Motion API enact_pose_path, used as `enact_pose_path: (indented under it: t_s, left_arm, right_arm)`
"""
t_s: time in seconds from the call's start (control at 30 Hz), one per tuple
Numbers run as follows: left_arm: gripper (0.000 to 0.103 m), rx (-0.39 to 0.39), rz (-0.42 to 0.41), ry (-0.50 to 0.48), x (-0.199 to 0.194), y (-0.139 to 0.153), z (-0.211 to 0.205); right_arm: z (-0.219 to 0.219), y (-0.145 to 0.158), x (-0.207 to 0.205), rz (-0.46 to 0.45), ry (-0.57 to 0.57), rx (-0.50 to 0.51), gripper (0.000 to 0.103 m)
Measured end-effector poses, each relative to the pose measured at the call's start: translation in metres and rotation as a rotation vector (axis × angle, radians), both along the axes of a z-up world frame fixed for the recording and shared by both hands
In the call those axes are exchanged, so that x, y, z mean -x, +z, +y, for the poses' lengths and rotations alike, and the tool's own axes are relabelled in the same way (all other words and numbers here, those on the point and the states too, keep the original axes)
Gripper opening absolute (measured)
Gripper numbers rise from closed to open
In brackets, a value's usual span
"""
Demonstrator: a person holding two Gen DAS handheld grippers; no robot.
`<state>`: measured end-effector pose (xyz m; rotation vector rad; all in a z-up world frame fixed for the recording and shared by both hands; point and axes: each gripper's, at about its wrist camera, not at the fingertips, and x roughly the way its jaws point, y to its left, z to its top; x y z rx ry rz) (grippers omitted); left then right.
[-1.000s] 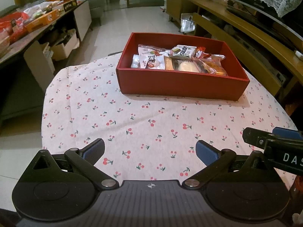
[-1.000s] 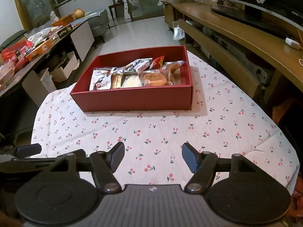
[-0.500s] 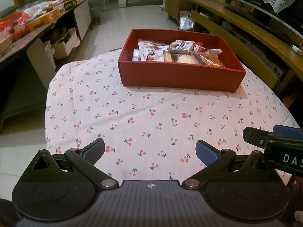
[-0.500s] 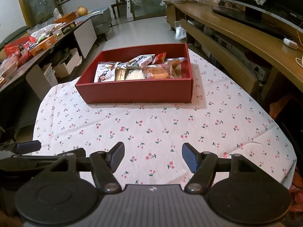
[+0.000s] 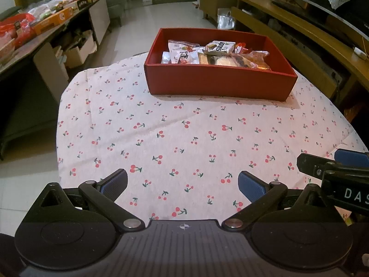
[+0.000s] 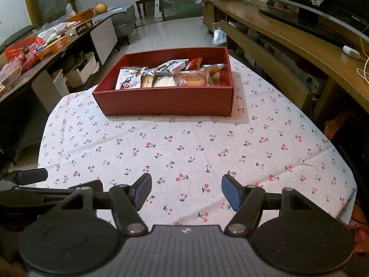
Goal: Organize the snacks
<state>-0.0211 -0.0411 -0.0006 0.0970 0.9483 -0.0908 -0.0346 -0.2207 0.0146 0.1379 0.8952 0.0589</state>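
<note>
A: Where do the snacks lie from the two grippers?

B: All of them sit inside the red box at the far side of the tabletop, well apart from both grippers, straight ahead over bare cherry-print cloth. In the left wrist view the box lies ahead and a little to the right; in the right wrist view it lies ahead and to the left.

A: How does its long axis run?

B: Across both views, side to side, with a long wall facing the grippers. Neither hand looks clearly nearer; the two hang side by side near the close edge.

A: And the jaws?

B: The left gripper has its jaws wide with nothing between them. The right gripper also stands apart and empty, somewhat narrower.

A: The count?

B: One box, two grippers. Of the packets, roughly six can be picked out: a white pouch, a white bar-shaped pack, a small red sachet, a clear-wrapped cake and two pale wrapped pieces between. They overlap, so the exact number is uncertain. No loose snack shows on the cloth, so the tidying looks about done.
</note>
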Motion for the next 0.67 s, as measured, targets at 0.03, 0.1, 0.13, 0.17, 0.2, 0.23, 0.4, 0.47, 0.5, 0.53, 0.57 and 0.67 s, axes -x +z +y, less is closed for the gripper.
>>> enact_pose_path:
  t_s: [0.03,0.1,0.13,0.17,0.2,0.23,0.4,0.47,0.5,0.53,0.57,0.67]
  left_arm:
    - [0.103,0.000,0.001,0.000,0.0006,-0.0001,0.0003]
    - [0.103,0.002,0.001,0.001,0.0010,-0.0002,0.0010]
    - [0.103,0.003,0.002,0.001,0.0016,-0.0003,0.0015]
    - [0.103,0.003,0.003,0.001,0.0020,-0.0005,0.0016]
    - [0.103,0.003,0.003,0.001,0.0023,-0.0006,0.0017]
    - [0.102,0.003,0.003,0.001,0.0022,-0.0005,0.0017]
    - [0.102,0.006,0.004,0.001,0.0038,-0.0007,0.0027]
    - [0.102,0.005,0.001,0.001,0.0061,-0.0007,0.0029]
    - [0.102,0.005,-0.001,0.001,0.0070,-0.0004,0.0030]
    - [0.102,0.004,-0.002,0.001,0.0073,0.0000,0.0032]
    - [0.103,0.005,-0.002,0.001,0.0072,0.0003,0.0035]
    - [0.103,0.010,-0.002,0.004,0.0068,0.0016,0.0046]
  right_arm:
    - [0.0001,0.0000,0.0003,0.001,0.001,0.001,0.077]
    - [0.0004,0.0000,0.0015,0.000,0.001,0.002,0.077]
    - [0.0006,0.0002,0.0020,0.000,0.002,0.002,0.077]
    - [0.0009,0.0003,0.0024,0.000,0.002,0.003,0.077]
    - [0.0011,0.0002,0.0027,0.001,0.002,0.004,0.077]
    - [0.0014,0.0001,0.0031,0.001,0.003,0.004,0.077]
    - [0.0016,0.0005,0.0033,0.001,0.004,0.005,0.077]
    - [0.0020,0.0006,0.0040,-0.001,0.005,0.005,0.077]
    - [0.0024,0.0006,0.0048,-0.002,0.005,0.004,0.077]
    - [0.0028,0.0006,0.0060,-0.004,0.005,0.003,0.077]
    - [0.0028,0.0008,0.0066,-0.005,0.006,0.002,0.077]
    - [0.0024,0.0015,0.0080,-0.008,0.007,-0.003,0.077]
